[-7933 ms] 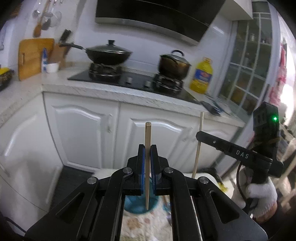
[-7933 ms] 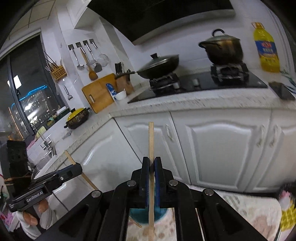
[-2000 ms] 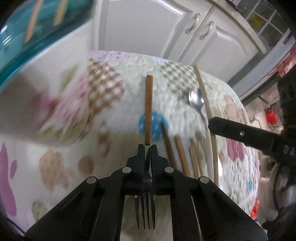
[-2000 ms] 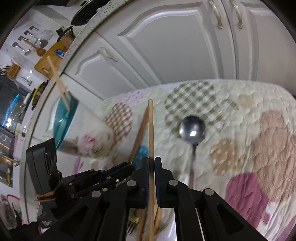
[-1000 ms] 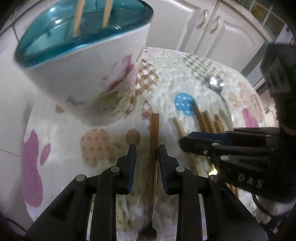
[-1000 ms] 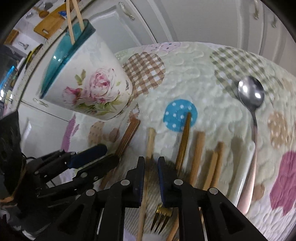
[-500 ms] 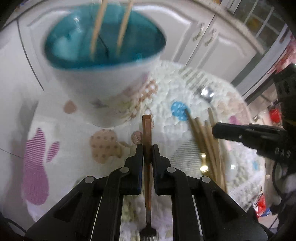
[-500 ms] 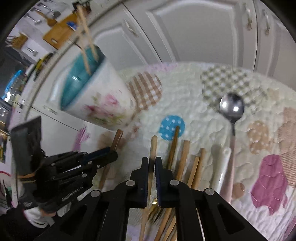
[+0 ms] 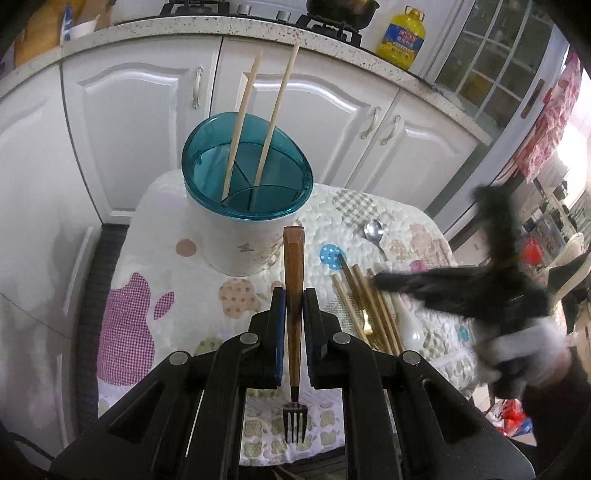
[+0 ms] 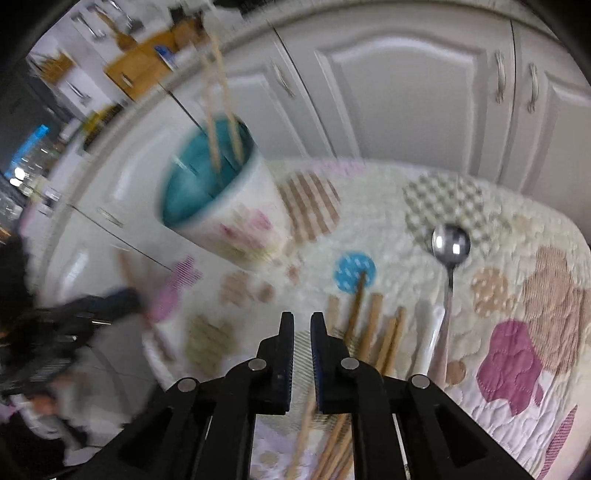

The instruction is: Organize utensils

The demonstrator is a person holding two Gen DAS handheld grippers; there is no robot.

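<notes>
Lifted off the quilted mat (image 9: pixel 166 317) since a second ago, the wooden-handled fork (image 9: pixel 294 295) sits clenched in the left gripper (image 9: pixel 294 306), tines down, just before the teal-rimmed utensil holder (image 9: pixel 246 173), likely for dropping in; the right gripper (image 10: pixel 302 325) looks nearly shut, holding nothing visible.

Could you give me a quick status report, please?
Left gripper shut on fork, short of holder. Right gripper shut, grip unclear in blur. Two chopsticks stand in holder; path looks open.

White panelled cabinet doors (image 9: pixel 147 110) stand under a speckled stone counter (image 9: pixel 258 31) beside a glazed door (image 9: pixel 491 66).
</notes>
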